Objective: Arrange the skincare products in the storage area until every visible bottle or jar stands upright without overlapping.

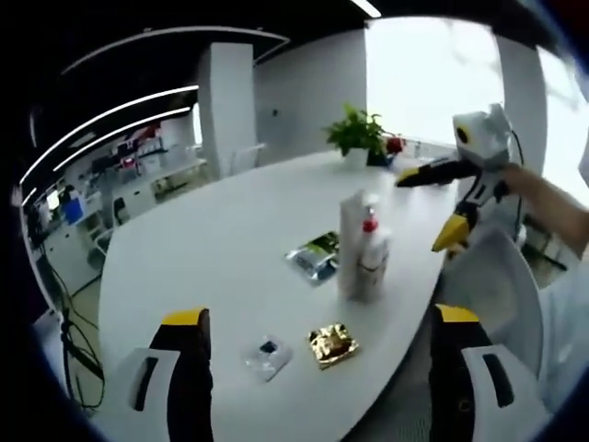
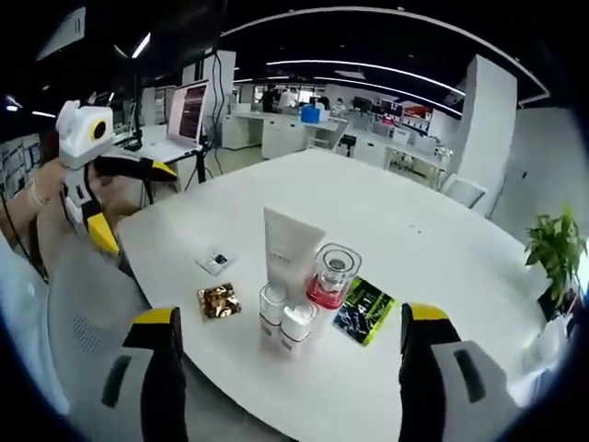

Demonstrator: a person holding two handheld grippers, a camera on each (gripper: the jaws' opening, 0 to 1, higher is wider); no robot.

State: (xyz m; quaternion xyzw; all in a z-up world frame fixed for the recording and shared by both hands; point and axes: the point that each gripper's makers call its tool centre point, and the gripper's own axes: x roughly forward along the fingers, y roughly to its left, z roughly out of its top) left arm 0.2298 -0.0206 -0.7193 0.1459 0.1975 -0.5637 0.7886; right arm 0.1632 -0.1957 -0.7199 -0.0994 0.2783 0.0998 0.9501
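From my right gripper [image 2: 285,368], jaws apart and empty, the bottles [image 2: 299,285] stand clustered dead ahead mid-table [image 2: 414,230], long axes upright. My left gripper [image 1: 322,368], also apart, looks farther off. Whether the bottles touch, I can't tell.

left gripper [image 1: 317,318]: jaws wide apart, empty | right gripper [image 2: 290,318]: jaws wide apart, empty; both held level

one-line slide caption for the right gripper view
Open right gripper faces upright skincare bottles clustered on a white table, flat sachets beside them.
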